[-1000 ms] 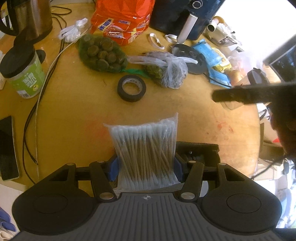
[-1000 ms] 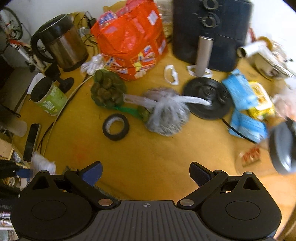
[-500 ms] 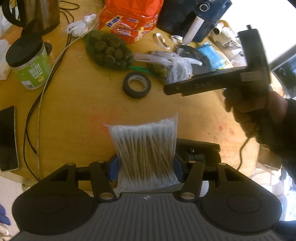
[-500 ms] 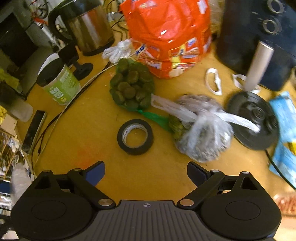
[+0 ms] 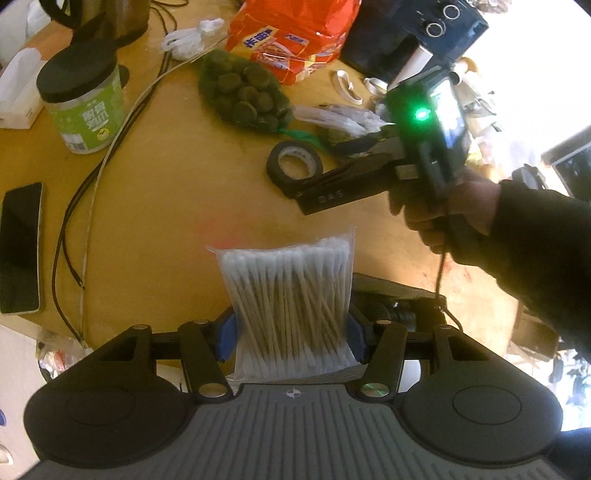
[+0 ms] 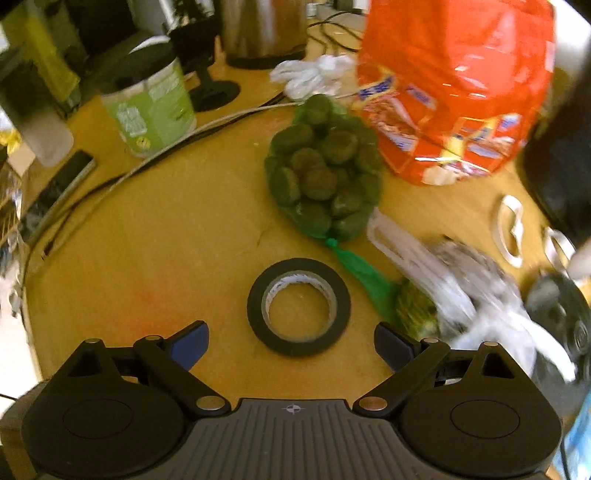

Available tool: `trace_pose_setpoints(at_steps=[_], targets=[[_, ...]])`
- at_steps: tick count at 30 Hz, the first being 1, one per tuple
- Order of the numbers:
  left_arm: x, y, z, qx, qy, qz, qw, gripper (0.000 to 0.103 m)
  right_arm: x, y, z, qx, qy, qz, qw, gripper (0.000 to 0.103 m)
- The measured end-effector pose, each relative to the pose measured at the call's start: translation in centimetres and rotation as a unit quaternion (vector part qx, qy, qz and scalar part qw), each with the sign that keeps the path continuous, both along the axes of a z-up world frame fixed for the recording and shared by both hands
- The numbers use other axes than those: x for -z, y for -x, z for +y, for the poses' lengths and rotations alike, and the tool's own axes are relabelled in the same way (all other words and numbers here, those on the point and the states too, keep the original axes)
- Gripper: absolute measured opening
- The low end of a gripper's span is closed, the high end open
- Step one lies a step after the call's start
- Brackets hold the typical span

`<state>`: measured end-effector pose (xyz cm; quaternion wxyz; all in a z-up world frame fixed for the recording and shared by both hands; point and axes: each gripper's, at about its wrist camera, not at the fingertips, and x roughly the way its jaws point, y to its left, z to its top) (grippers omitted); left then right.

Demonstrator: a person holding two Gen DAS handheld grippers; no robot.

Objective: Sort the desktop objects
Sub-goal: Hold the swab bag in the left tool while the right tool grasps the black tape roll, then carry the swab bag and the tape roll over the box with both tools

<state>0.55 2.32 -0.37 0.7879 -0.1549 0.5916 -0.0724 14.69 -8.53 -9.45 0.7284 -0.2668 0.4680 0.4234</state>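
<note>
My left gripper (image 5: 291, 334) is shut on a clear bag of cotton swabs (image 5: 291, 295), held above the wooden table (image 5: 166, 206). A roll of black tape (image 6: 299, 306) lies flat on the table, just ahead of my right gripper (image 6: 291, 343), whose jaws stand open on either side of it without touching. In the left wrist view the right gripper (image 5: 295, 184) hangs over the tape roll (image 5: 295, 166), held by a hand (image 5: 443, 206) in a dark sleeve. A green net bag of round pieces (image 6: 325, 177) lies beyond the tape.
Around stand a green jar with a black lid (image 5: 85, 107), a red-orange snack bag (image 6: 454, 92), a kettle (image 6: 262, 29), a dark appliance (image 5: 413, 33), a knotted clear plastic bag (image 6: 461, 284), a phone (image 5: 18, 247) and cables (image 5: 107, 158) at the left.
The right gripper has come in from the right and dropped low over the tape roll, which now sits between its open jaws. The left gripper keeps its hold on the swab bag.
</note>
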Motion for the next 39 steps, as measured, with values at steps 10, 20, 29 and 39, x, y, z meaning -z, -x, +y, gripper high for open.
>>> trace_pose_setpoints(at_steps=[10,20,29,39], targets=[[0.1,0.1,0.4,-0.007,0.002,0.005,1.0000,0.056,2.7,0.4,2.5,-0.033,0.030,-0.053,0.998,0.084],[0.2,-0.1,0.0,0.002,0.002,0.009,1.0000,0.056,2.5,-0.6,1.6,-0.016,-0.004,-0.029,0.999,0.075],[0.2,-0.3,-0.5,0.017,0.001,0.006,0.9998,0.056,0.1,0.2,0.3,-0.001,-0.010,-0.036,0.999,0.075],[-0.1,-0.6,-0.7,0.029,0.002,-0.001,0.9996,0.056,-4.6,1.9,-2.8,0.022,-0.040,-0.045,0.998,0.075]])
